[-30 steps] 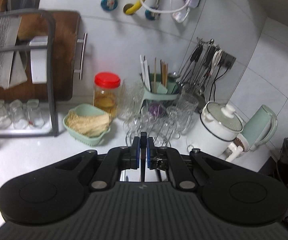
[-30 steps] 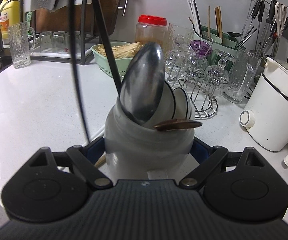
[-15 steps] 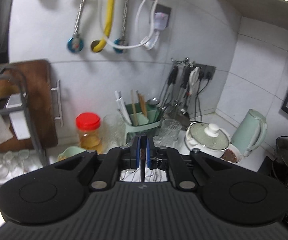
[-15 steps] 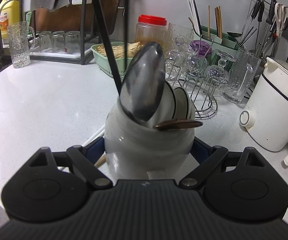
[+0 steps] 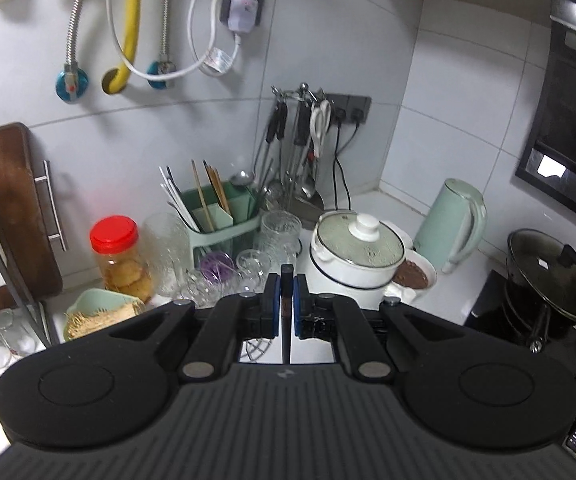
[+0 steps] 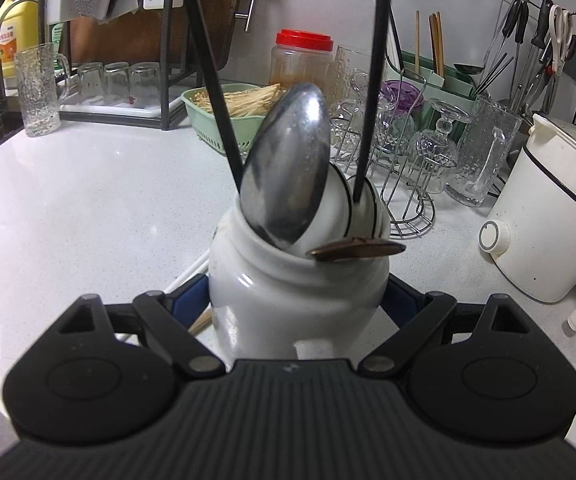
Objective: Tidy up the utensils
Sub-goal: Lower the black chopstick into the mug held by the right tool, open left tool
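Between the two blue pads of the right gripper (image 6: 299,300) sits a white jar (image 6: 299,280). The pads press on both sides of its fat belly, so the jar is held. It stands on the white counter (image 6: 88,200). A big metal spoon (image 6: 288,168) sticks up out of the jar, bowl end up. Behind the spoon are some white spoons with dark rims (image 6: 363,196). A flat brown spoon (image 6: 355,249) lies across the jar's rim. Two thin black sticks (image 6: 373,80) go up from the jar, one leaning left and one nearly straight, with its low end at the white spoons. A pale stick (image 6: 200,322) lies on the counter by the left pad.

A bit further back stands a wire rack with glass cups (image 6: 407,152). Beside it is a green basket (image 6: 224,120) with thin pale strips in it. On the right is a white cooker pot (image 6: 547,220). Further back is a jar with a red lid (image 6: 301,60), and a green holder with chopsticks (image 6: 431,68).

The left gripper (image 5: 286,302) is up above the counter. Its blue pads are almost together, squeezing a thin black stick (image 5: 286,280). Past it you can see the cooker pot, a pale green kettle (image 5: 451,224), and tools hanging on the wall (image 5: 299,136).
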Motion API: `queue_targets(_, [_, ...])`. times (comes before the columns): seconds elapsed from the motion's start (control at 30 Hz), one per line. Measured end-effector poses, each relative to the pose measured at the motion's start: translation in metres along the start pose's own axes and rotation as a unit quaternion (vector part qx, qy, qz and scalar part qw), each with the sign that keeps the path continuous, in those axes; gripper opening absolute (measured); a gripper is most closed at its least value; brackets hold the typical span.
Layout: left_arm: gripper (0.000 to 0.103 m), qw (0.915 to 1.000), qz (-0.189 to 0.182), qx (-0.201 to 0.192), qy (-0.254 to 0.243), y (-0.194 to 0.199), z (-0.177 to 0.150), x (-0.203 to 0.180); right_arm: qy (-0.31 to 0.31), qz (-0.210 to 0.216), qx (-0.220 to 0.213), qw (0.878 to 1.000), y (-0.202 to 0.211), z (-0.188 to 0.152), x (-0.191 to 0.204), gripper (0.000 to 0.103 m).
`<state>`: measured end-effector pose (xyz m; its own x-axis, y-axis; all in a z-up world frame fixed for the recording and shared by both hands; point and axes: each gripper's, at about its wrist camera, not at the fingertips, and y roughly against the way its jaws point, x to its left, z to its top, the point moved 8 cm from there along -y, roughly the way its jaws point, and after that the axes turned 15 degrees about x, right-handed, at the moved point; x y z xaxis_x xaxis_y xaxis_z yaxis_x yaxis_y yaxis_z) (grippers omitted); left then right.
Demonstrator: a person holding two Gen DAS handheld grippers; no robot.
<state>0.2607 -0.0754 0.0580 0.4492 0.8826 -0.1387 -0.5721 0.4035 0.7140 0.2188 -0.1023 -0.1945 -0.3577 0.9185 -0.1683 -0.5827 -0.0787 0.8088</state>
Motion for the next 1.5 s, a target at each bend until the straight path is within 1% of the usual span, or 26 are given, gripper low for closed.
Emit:
queue_targets(0.23, [0.007,0.9985,-0.014,0.053,-0.004,-0.027,-0.013,-0.004,-0.001,0.0,-0.001,1.0,0.0,0.0,0.0,0.093])
queue_targets(0.37, [0.007,0.9946,-0.033,0.099,-0.003,-0.047,-0.019,-0.003,-0.001,0.0,-0.001,1.0,0.0,0.001,0.0,0.093])
queue_targets(0.43, [0.007,0.9906,-0.042,0.13,-0.002,-0.058,-0.022,-0.002,-0.001,0.0,-0.001,1.0,0.0,0.001,0.0,0.093])
queue_targets(0.53, [0.007,0.9845,-0.044,0.169,-0.012,-0.071,-0.025,-0.004,0.001,0.0,-0.001,1.0,0.0,0.001,0.001,0.093])
queue_targets(0.57, [0.008,0.9812,-0.05,0.186,-0.011,-0.076,-0.027,-0.004,0.0,0.0,-0.001,1.0,0.0,0.001,0.001,0.093])
queue_targets(0.67, [0.008,0.9673,-0.062,0.246,-0.001,-0.095,-0.036,0.0,-0.001,0.0,0.001,1.0,0.0,0.001,0.001,0.093])
queue_targets(0.7, [0.009,0.964,-0.064,0.258,-0.004,-0.098,-0.038,0.0,-0.001,0.0,0.001,1.0,0.0,0.002,0.0,0.093])
queue_targets(0.8, [0.009,0.9572,-0.066,0.282,-0.008,-0.101,-0.037,-0.001,-0.002,0.0,-0.001,1.0,0.0,0.001,0.0,0.093])
queue_targets(0.9, [0.009,0.9551,-0.052,0.29,-0.029,-0.103,-0.038,-0.004,-0.004,-0.002,0.0,1.0,-0.001,0.001,0.0,0.093])
queue_targets(0.93, [0.008,0.954,-0.053,0.294,-0.03,-0.104,-0.038,-0.004,-0.005,-0.002,0.0,1.0,-0.001,0.001,0.0,0.093])
queue_targets(1.0, [0.009,0.9537,-0.057,0.294,-0.027,-0.105,-0.038,-0.004,-0.004,-0.002,0.0,1.0,0.0,0.001,0.0,0.093])
queue_targets(1.13, [0.009,0.9613,-0.039,0.271,-0.025,-0.101,-0.035,0.002,-0.006,-0.002,-0.001,1.0,0.0,0.001,0.0,0.093])
queue_targets(1.17, [0.009,0.9647,-0.039,0.258,-0.032,-0.096,-0.034,0.003,-0.008,-0.002,-0.001,1.0,-0.001,0.001,0.0,0.093])
queue_targets(1.2, [0.009,0.9701,-0.032,0.238,-0.034,-0.089,-0.031,0.005,-0.009,-0.003,-0.001,1.0,-0.001,0.001,-0.001,0.093])
queue_targets(1.3, [0.009,0.983,-0.018,0.182,-0.019,-0.064,-0.028,0.01,-0.013,-0.006,-0.001,1.0,-0.001,0.0,-0.001,0.093])
queue_targets(1.37, [0.009,0.9881,-0.024,0.151,-0.005,-0.047,-0.028,0.009,-0.018,-0.008,0.006,1.0,-0.001,0.002,-0.001,0.093])
queue_targets(1.43, [0.009,0.9924,-0.02,0.121,0.01,-0.031,-0.03,0.011,-0.02,-0.011,0.009,1.0,-0.002,0.002,-0.001,0.093])
queue_targets(1.5, [0.009,0.9946,-0.019,0.097,0.031,-0.018,-0.032,0.017,-0.024,-0.013,0.009,1.0,-0.003,0.003,-0.002,0.093])
